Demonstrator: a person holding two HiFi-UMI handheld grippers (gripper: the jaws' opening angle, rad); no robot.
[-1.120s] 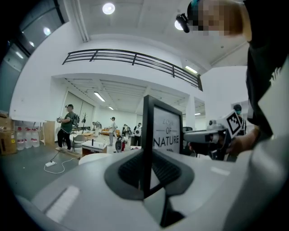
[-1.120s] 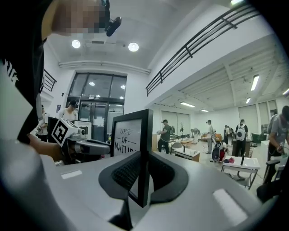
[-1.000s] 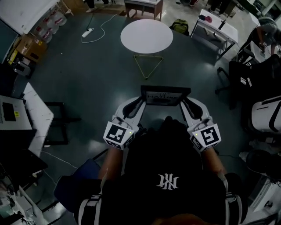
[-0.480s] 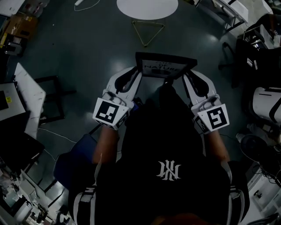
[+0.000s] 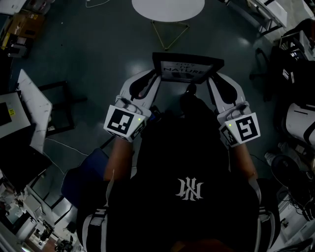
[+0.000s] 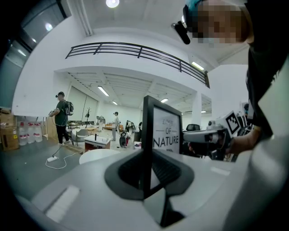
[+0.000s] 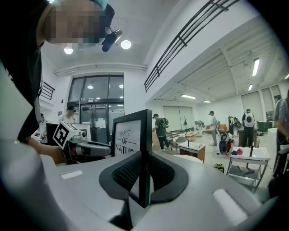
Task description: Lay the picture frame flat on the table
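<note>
Left gripper [image 6: 150, 178]: the jaws are clamped on the left side edge of a black rectangular picture frame [image 5: 187, 67] with a white printed sheet. In the left gripper view the thin edge of the frame stands upright in the middle of the dark ribbed pads [image 6: 169, 170].

Right gripper [image 7: 143, 181]: the jaws are clamped on the opposite, right side edge of the same frame. That edge stands upright between the pads there also.

Location of the frame: it is carried in the air between the two grippers, in front of the person's black shirt [image 5: 189, 162]. It touches no surface. The head view shows it over the dark grey floor [image 5: 98, 54]. The printed face is turned towards the person, and the words "OF NATURE" can be read on it.

The round white table [image 5: 167, 7] lies at the top edge of the head view, well apart from the frame. Between the two, the table's thin yellow wire base [image 5: 170, 32] shows on the floor.

The marker cubes of both grippers sit at either side of the person's chest, the left cube [image 5: 123, 123] and the right cube [image 5: 244, 129] at about the same level. In the left gripper view, several people stand in the bright hall behind, and a white power strip [image 6: 53, 159] with its cord lies on the floor.
</note>
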